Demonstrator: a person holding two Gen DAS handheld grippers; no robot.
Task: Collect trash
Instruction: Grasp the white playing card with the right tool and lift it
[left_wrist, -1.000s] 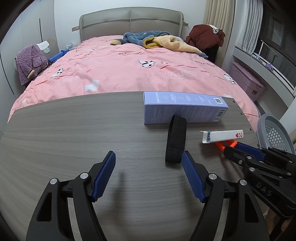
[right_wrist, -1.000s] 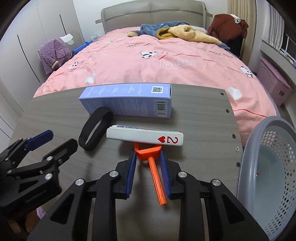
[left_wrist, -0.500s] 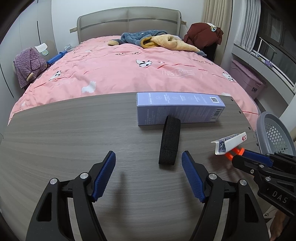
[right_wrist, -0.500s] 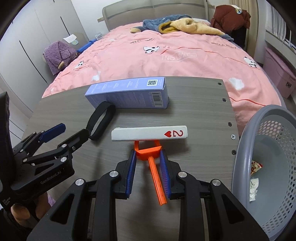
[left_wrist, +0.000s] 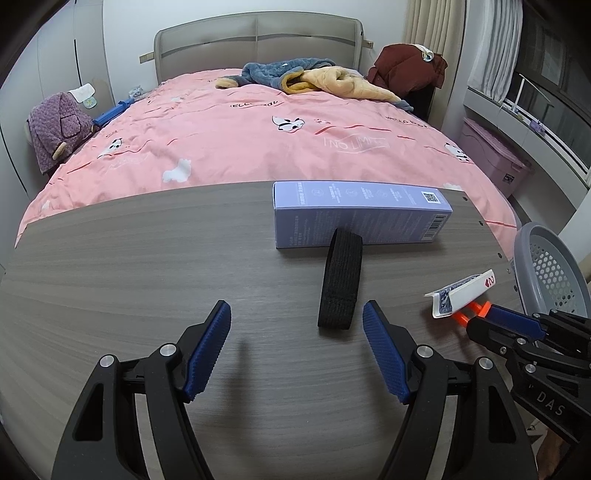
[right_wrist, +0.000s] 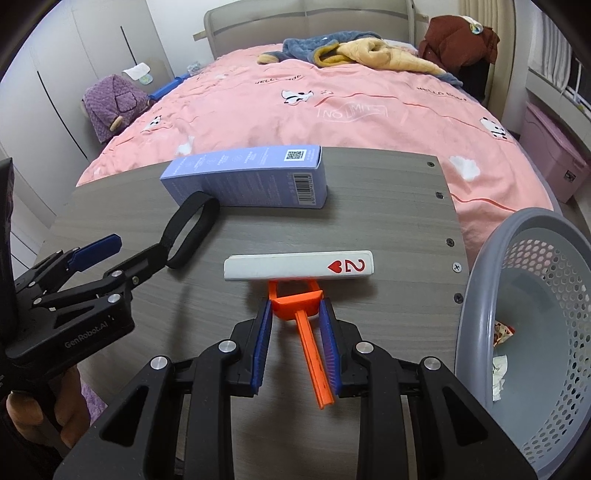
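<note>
Grey wood-grain table (left_wrist: 147, 266) before pink bed (left_wrist: 258, 140); right gripper (right_wrist: 295, 321) clamped on orange scoop (right_wrist: 295, 301); left gripper (left_wrist: 295, 350) agape.

My tabletop (left_wrist: 147, 280) is matt grey wood-grain laminate. My grippers' frames are matt black plastic with ribbed blue pads (right_wrist: 263, 343) and bright metal screws. The scoop (right_wrist: 295, 301) is smooth orange plastic, the basket (right_wrist: 546, 295) perforated grey plastic, the band (left_wrist: 341, 277) ribbed black cloth.
</note>
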